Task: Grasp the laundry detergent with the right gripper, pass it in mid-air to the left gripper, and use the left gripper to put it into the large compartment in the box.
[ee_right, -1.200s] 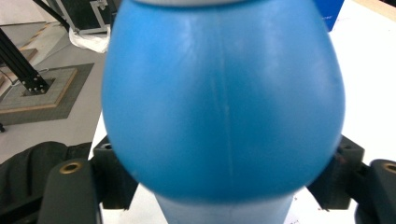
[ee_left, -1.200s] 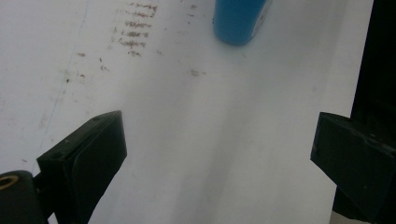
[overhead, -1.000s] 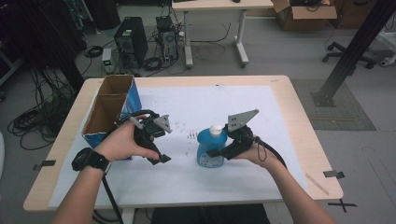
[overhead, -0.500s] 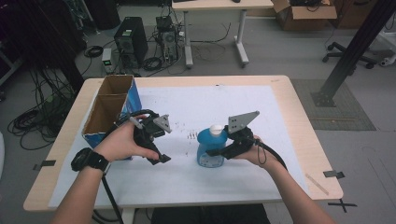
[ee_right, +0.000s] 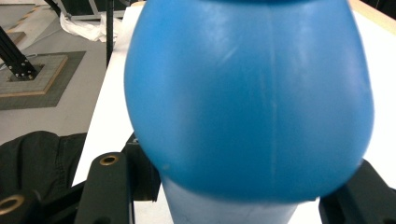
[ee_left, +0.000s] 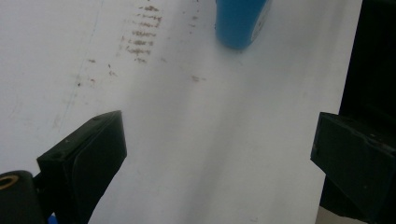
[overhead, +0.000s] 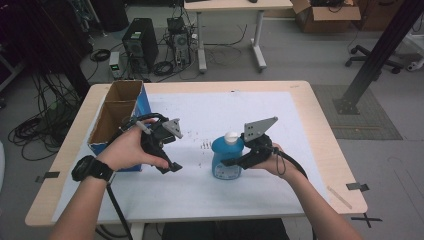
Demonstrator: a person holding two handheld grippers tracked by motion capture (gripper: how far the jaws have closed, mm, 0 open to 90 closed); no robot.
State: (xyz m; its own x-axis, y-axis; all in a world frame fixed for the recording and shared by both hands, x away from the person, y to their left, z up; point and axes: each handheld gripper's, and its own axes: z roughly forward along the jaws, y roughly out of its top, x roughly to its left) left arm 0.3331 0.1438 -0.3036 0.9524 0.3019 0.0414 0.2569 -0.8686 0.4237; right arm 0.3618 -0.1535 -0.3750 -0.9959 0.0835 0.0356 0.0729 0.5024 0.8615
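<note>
A blue bottle (overhead: 228, 159) with a white cap stands upright on the white sheet (overhead: 210, 190) that covers the worktop, a little nearer the front edge than the back and slightly right of the middle. The right gripper (overhead: 231, 161) comes in level from the bottle's right side, and its jaws, which have just been closing, now press on the bottle's lower body; in the right gripper view the blue body (ee_right: 247, 102) bulges wide above the two black jaws and the narrower pale part sits between them. The person's right hand (overhead: 272, 159) wraps the gripper's body, with its cable looping back toward the front edge. The left gripper (overhead: 170, 167) is held in the left hand (overhead: 129, 150) to the left of the bottle, well apart from it and tilted down over the sheet; in the left gripper view its jaws stand wide apart with nothing between them, above bare sheet marked with small brown specks (ee_left: 140, 35), and the foot of the bottle (ee_left: 240, 23) shows farther off. An open cardboard box (overhead: 117, 112) with a blue side stands near the left edge of the worktop, just behind the left hand.
</note>
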